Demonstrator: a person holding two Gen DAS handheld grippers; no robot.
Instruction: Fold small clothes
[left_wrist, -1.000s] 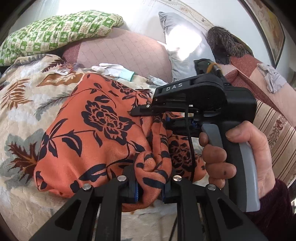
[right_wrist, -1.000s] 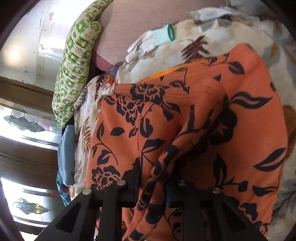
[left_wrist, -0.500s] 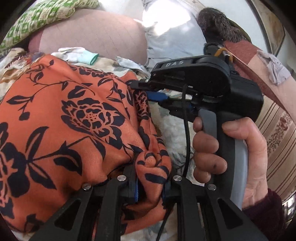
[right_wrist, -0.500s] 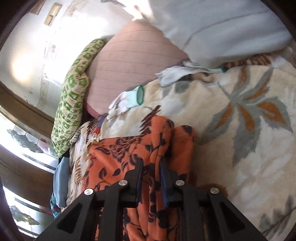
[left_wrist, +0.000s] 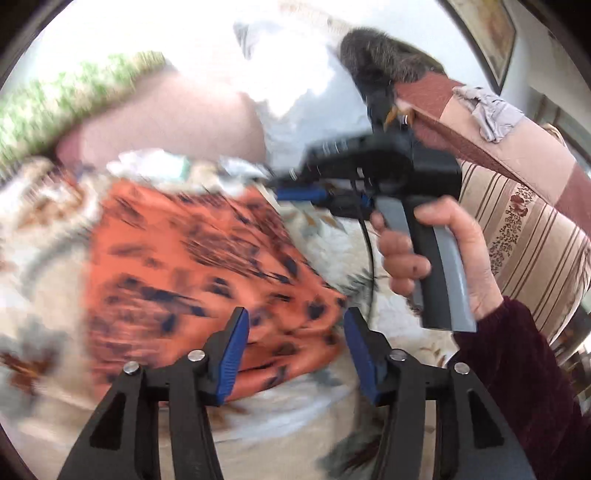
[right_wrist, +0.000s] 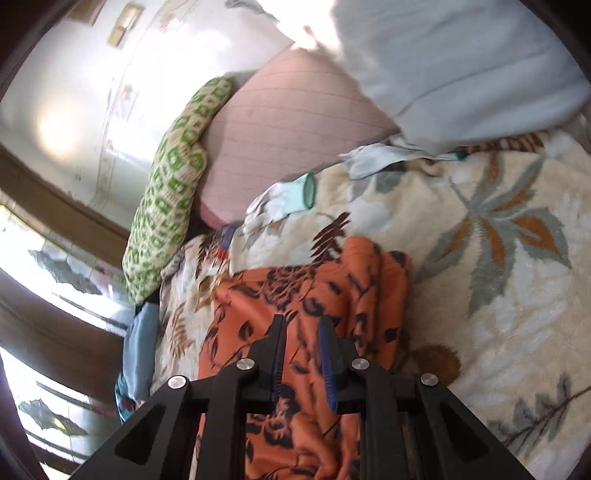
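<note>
An orange garment with a dark floral print (left_wrist: 192, 266) lies folded on the leaf-patterned blanket (left_wrist: 48, 369). My left gripper (left_wrist: 295, 332) is open, its blue pads apart and just above the garment's near edge; the view is blurred. My right gripper (left_wrist: 291, 186) shows in the left wrist view at the garment's far right corner, held in a hand (left_wrist: 439, 254). In the right wrist view the right gripper (right_wrist: 302, 334) has its jaws a little apart over the garment (right_wrist: 303, 295), with no cloth gripped between them.
A pink cushion (right_wrist: 288, 122), a green checked pillow (right_wrist: 173, 184) and a pale grey pillow (right_wrist: 461, 66) stand at the back. White gloves with green cuffs (right_wrist: 288, 199) lie on the blanket. A striped sofa arm (left_wrist: 517, 229) is at the right.
Both grippers have let go of the orange garment and opened. The left gripper has drawn back from it; the garment now lies on the blanket.
</note>
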